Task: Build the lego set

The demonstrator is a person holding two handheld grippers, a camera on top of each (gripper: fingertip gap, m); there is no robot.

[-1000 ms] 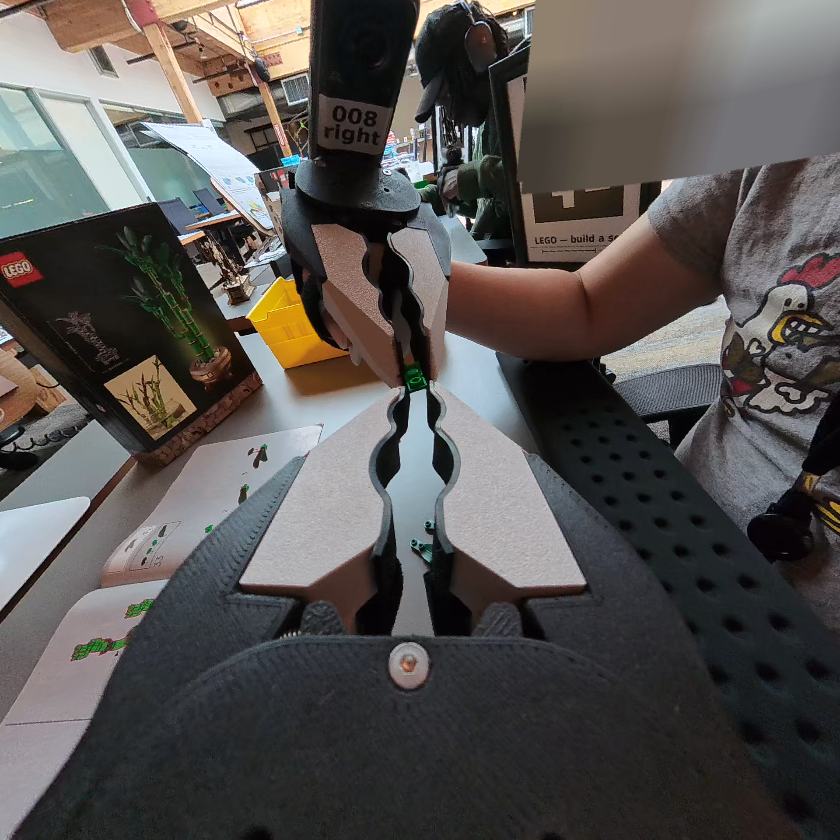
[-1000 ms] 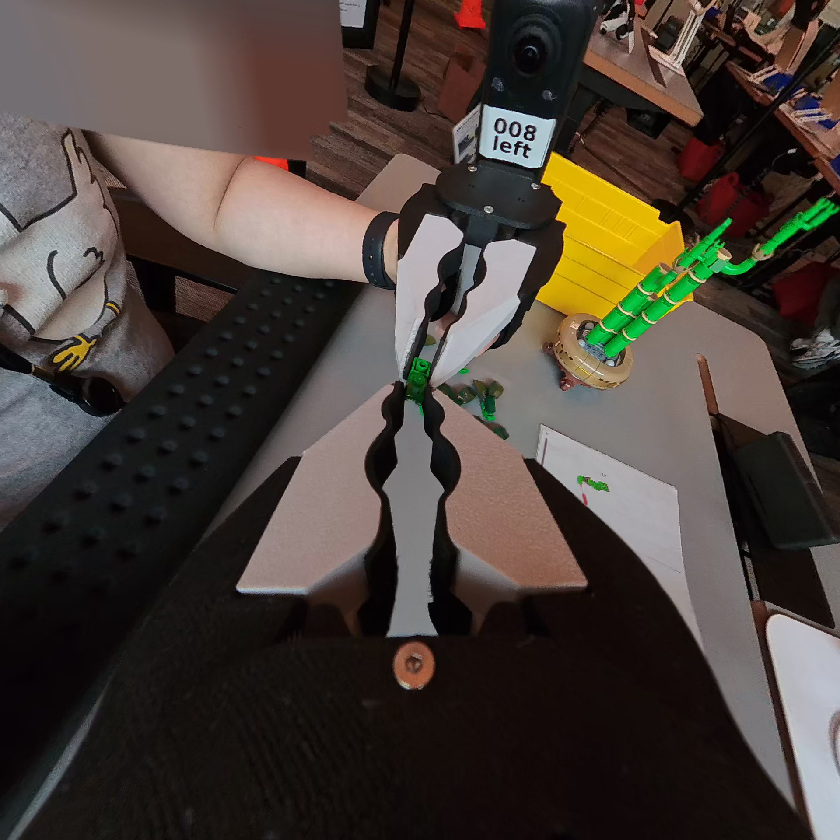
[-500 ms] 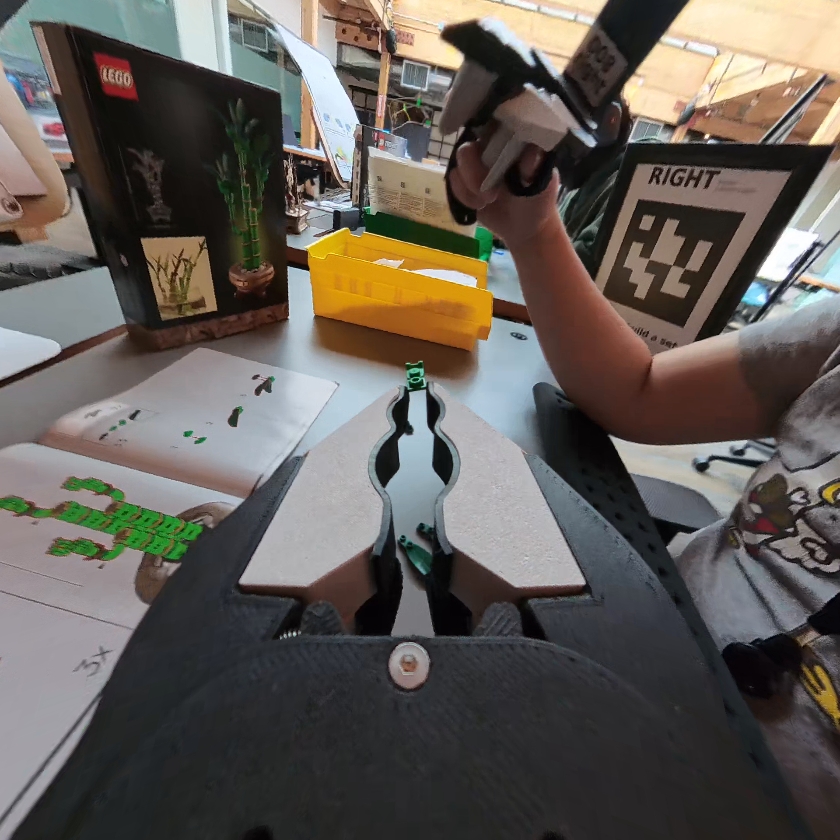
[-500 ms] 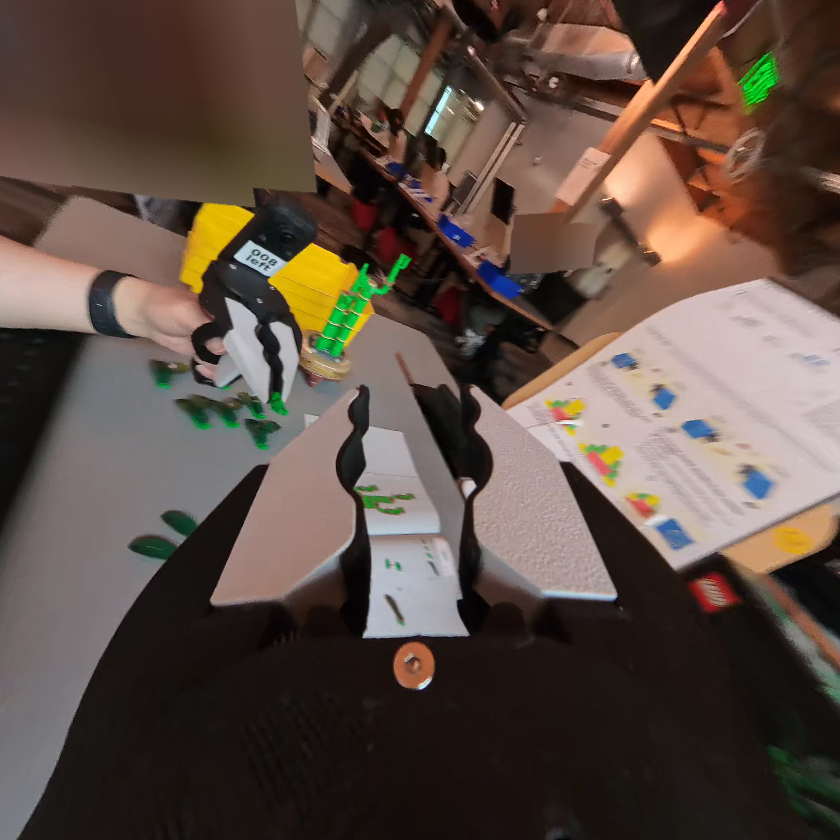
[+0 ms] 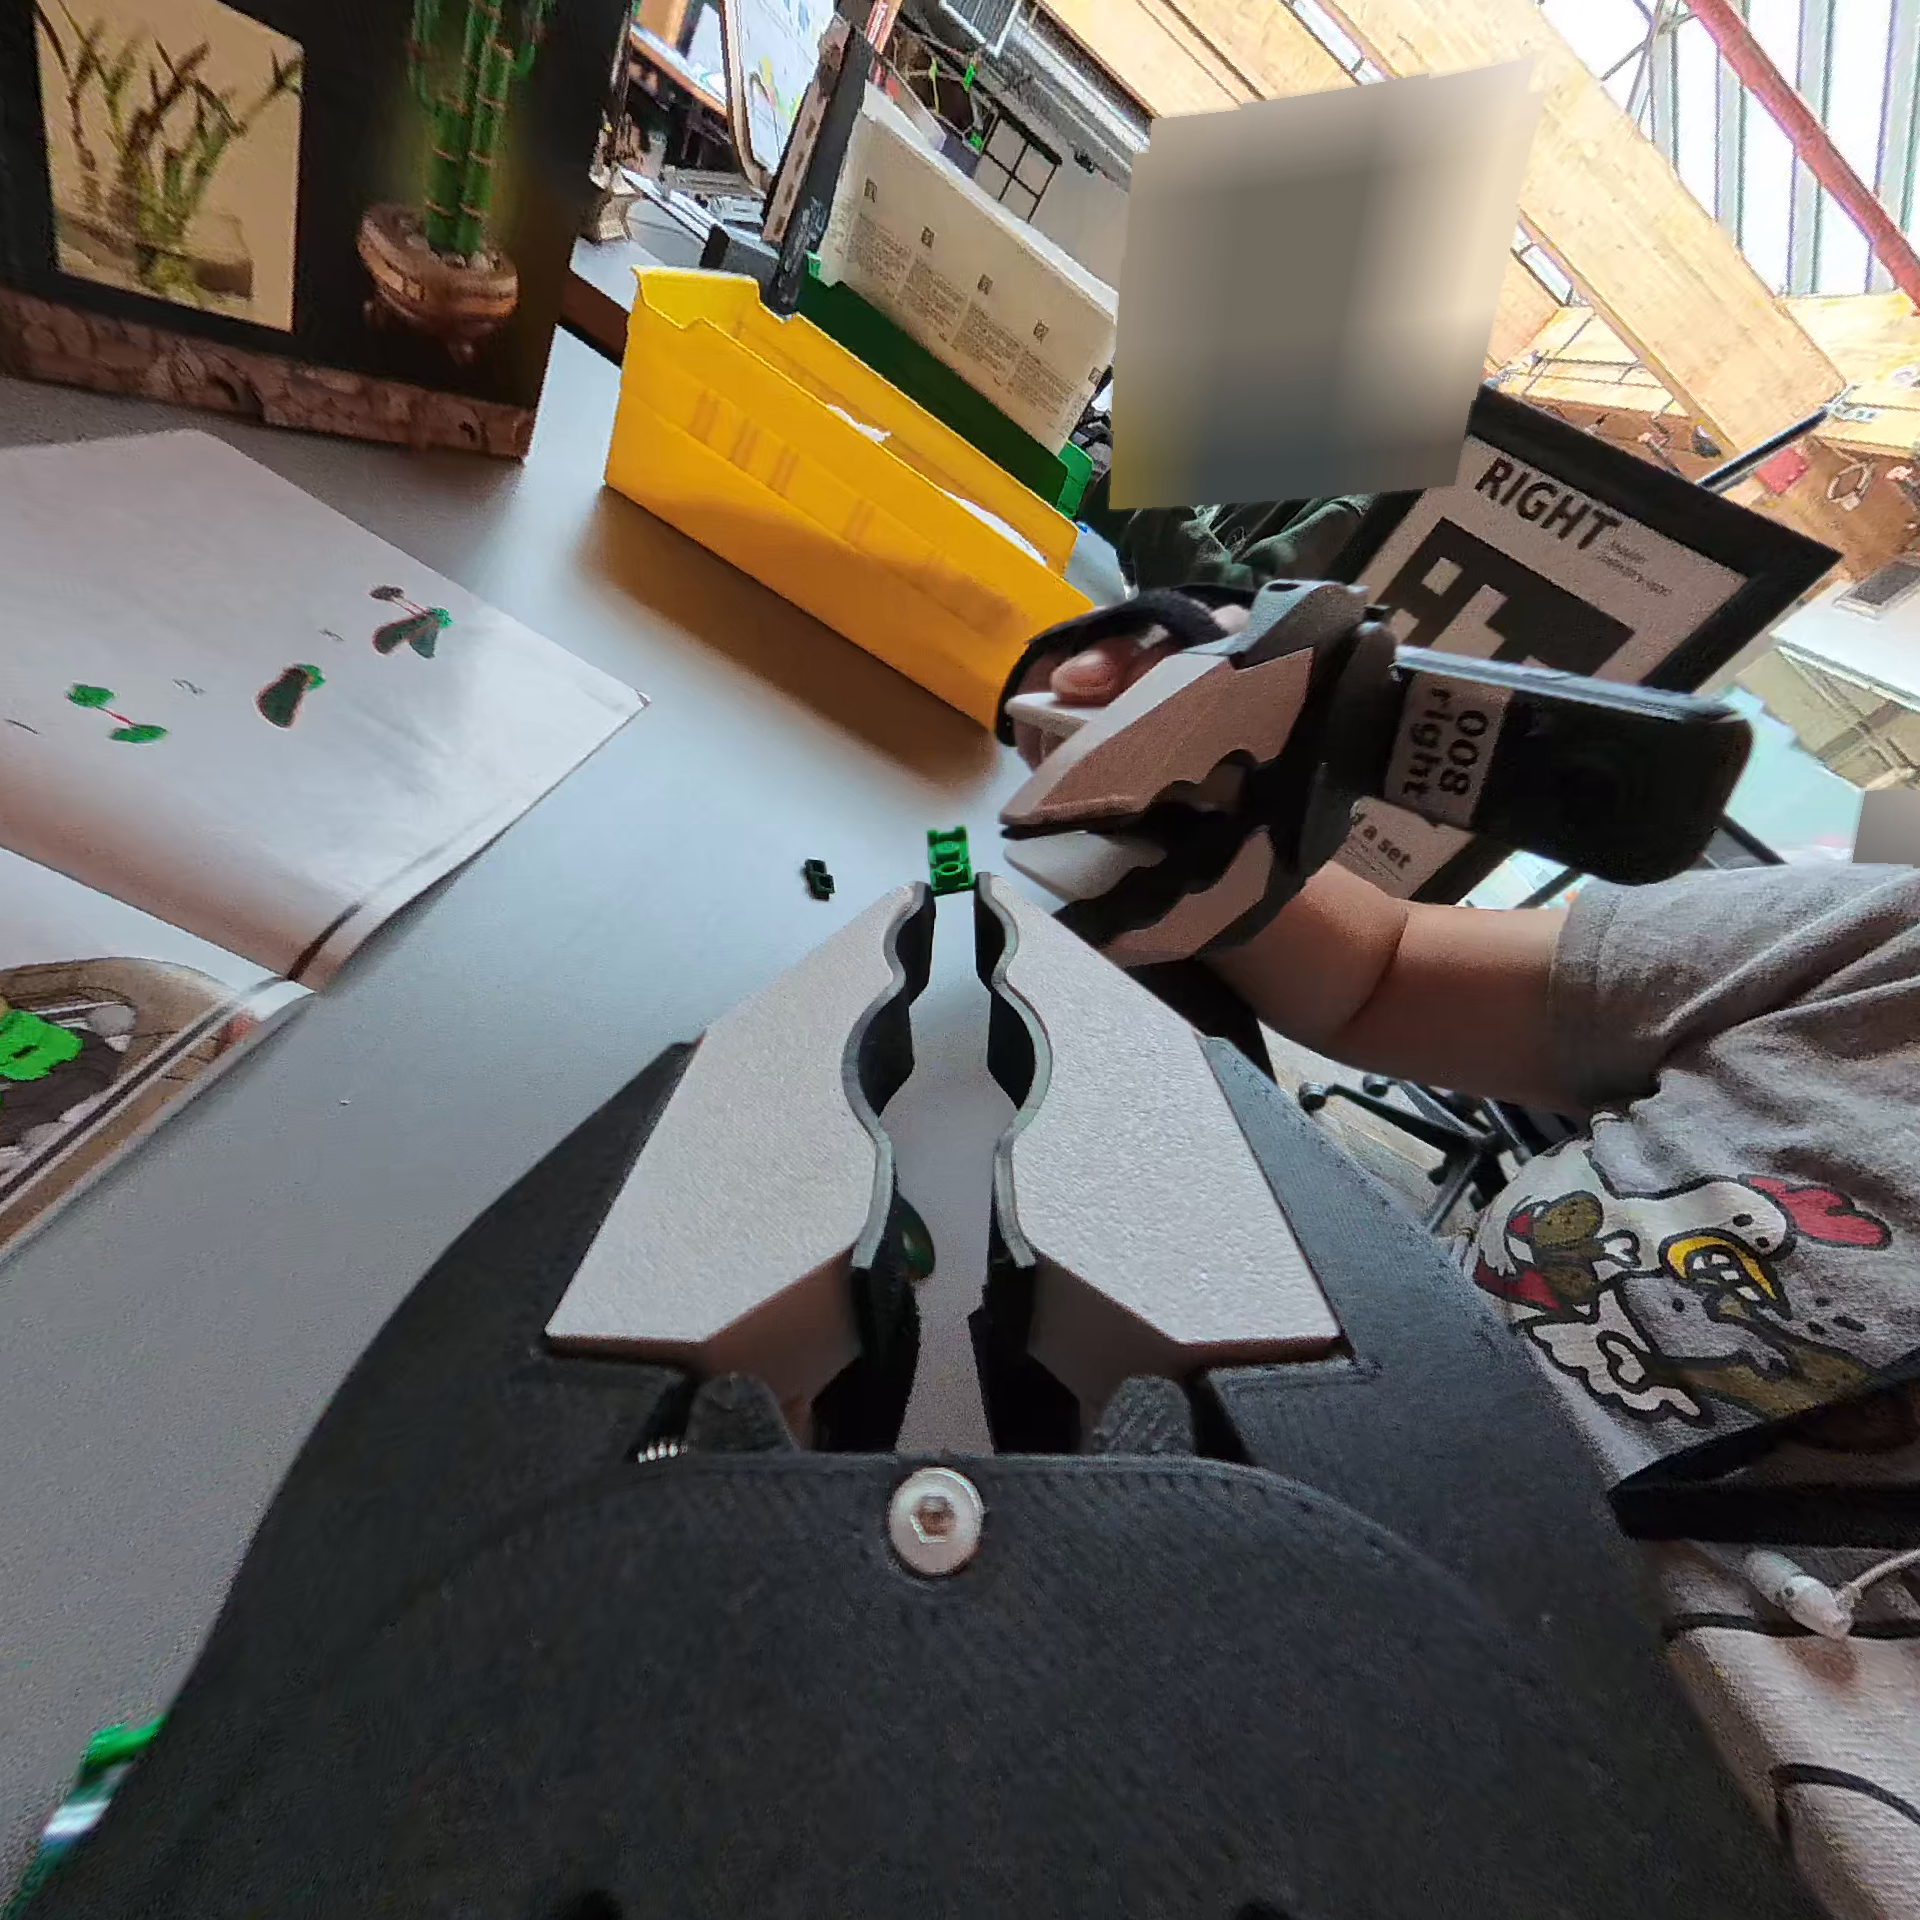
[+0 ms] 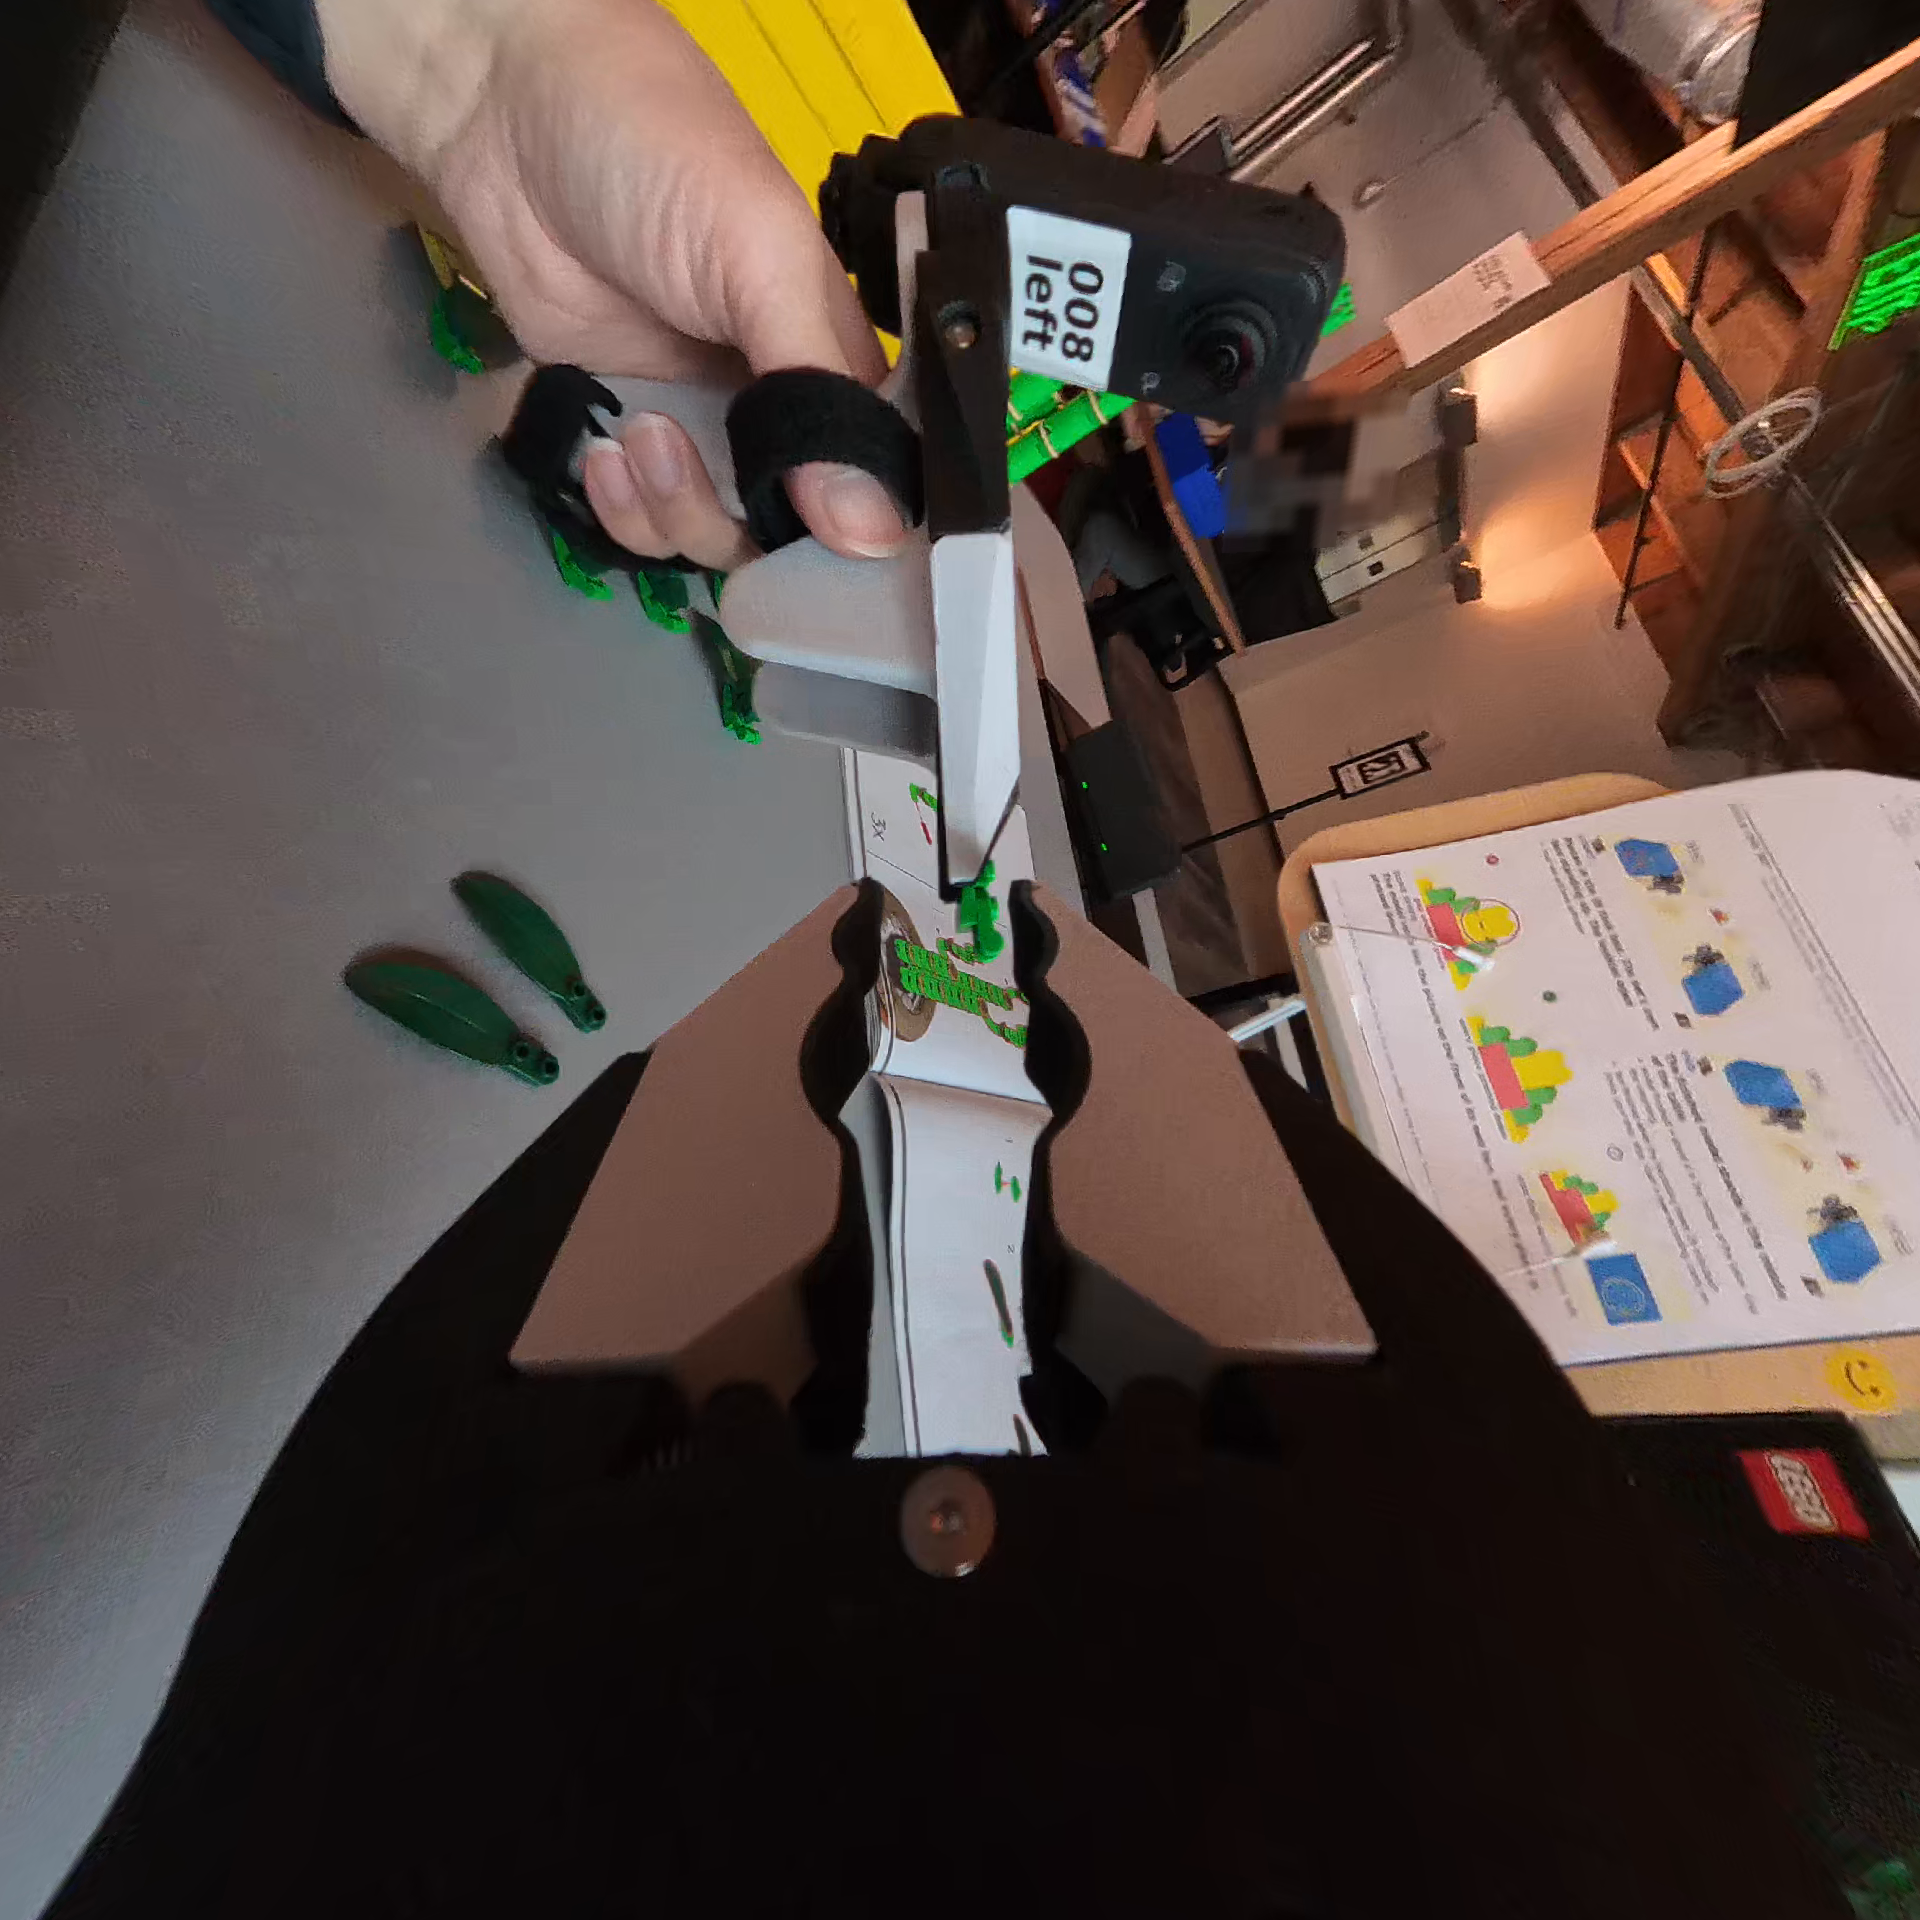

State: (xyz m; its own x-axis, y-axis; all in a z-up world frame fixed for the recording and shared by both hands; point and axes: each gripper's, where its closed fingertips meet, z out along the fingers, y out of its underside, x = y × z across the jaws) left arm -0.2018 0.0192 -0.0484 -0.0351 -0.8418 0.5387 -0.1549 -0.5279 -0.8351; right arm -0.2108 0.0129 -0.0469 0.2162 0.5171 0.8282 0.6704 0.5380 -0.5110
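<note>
My left gripper (image 5: 949, 896) is shut on a small bright green Lego piece (image 5: 949, 860) that sticks out past its tips. The right wrist view shows the left gripper (image 6: 968, 883) edge-on from above, with the same piece (image 6: 977, 916) at its tip. My right gripper (image 6: 943, 896) is open, and the piece sits between its fingertips, nearer the right one. In the left wrist view the right gripper (image 5: 1008, 840) comes in from the right, tips just beside the piece. The green bamboo model (image 6: 1049, 421) stands mostly hidden behind the left gripper.
An open instruction booklet (image 5: 260, 675) lies on the grey table (image 5: 520, 987). A yellow bin (image 5: 831, 499) and the Lego box (image 5: 281, 208) stand behind it. A tiny dark piece (image 5: 819, 878) and dark green leaves (image 6: 447, 1013) lie loose. A printed sheet (image 6: 1610, 1039) lies at the right. Less than 4 cm separates the two grippers' tips.
The right gripper let go of the green piece, swung up and away, then came back down open around it. The left gripper has kept hold of the piece and tilted toward the table.
</note>
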